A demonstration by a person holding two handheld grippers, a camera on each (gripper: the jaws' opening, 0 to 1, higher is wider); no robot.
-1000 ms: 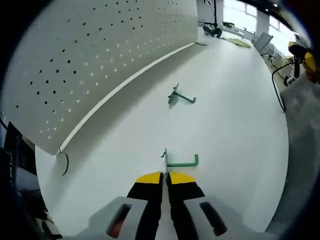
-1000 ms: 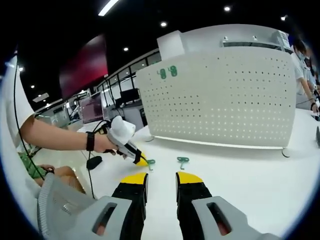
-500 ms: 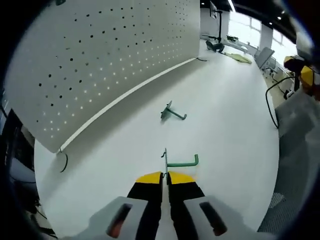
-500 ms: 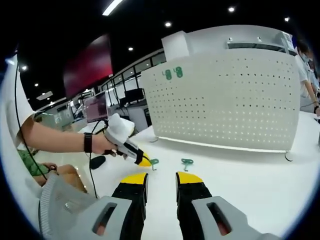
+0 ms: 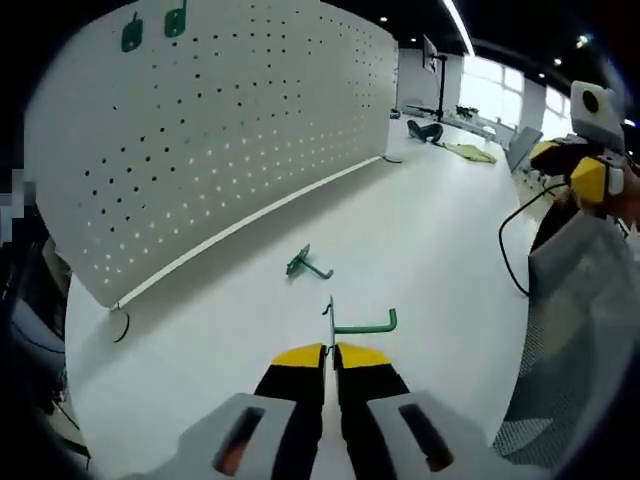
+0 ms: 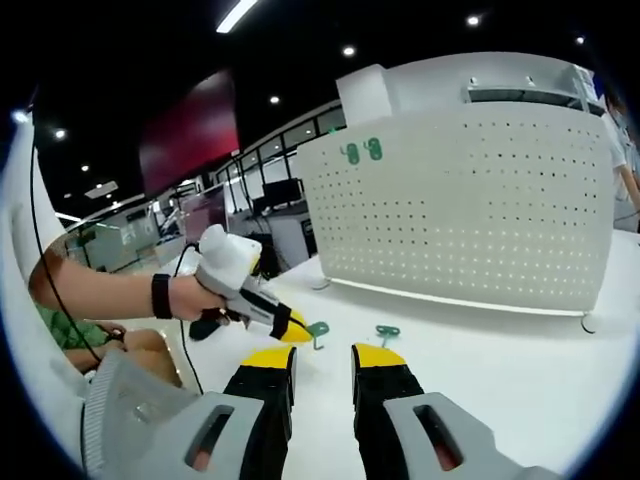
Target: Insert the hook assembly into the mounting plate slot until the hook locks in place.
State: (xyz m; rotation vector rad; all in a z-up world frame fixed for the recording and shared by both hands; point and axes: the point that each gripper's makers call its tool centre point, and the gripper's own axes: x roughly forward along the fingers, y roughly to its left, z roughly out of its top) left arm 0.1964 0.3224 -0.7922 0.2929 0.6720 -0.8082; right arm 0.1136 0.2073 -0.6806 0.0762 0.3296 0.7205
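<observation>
Hooks: one gripped [image 5: 362, 323], one loose [image 5: 305, 265], perhaps two hung [image 5: 152, 28].

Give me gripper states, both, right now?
Left hand-held gripper: shut on the green hook, clear of the table.
Right hand-held gripper: open, holding nothing.

Readable text: none
Pegboard [image 6: 470, 210]: no lettering, two green pieces near its upper left corner
Desk [image 5: 420, 240]: no labels
</observation>
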